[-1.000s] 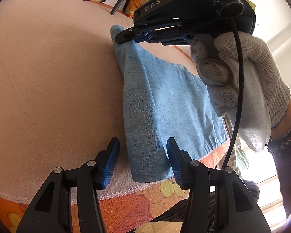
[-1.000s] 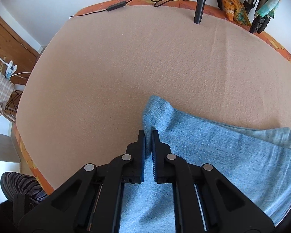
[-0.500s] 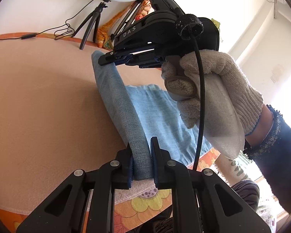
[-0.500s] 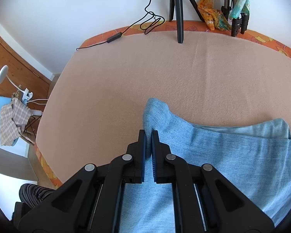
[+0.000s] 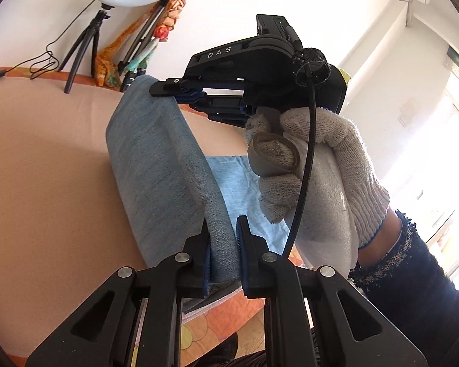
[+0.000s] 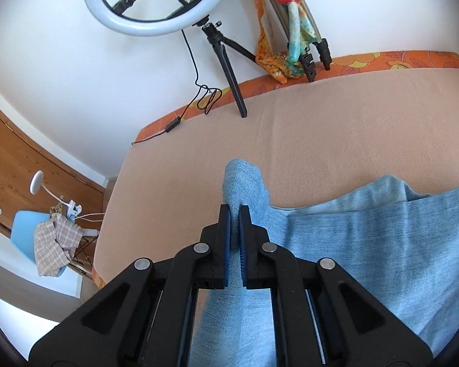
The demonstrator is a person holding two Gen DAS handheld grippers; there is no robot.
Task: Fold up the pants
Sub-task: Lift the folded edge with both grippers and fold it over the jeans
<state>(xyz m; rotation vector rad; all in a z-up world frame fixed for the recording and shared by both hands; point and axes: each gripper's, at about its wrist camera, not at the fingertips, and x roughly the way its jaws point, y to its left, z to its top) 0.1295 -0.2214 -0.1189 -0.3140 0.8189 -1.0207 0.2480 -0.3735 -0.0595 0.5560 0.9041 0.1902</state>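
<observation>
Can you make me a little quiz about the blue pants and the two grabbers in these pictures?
1. True or false: the left gripper is clamped on the blue denim pants.
2. What does the right gripper hold? A) the ring light B) the pants' edge C) nothing
3. What covers the hand holding the right gripper?

Key
1. True: the denim edge sits between its pads.
2. B: it pinches a fold of the pants.
3. A white knit glove.
</observation>
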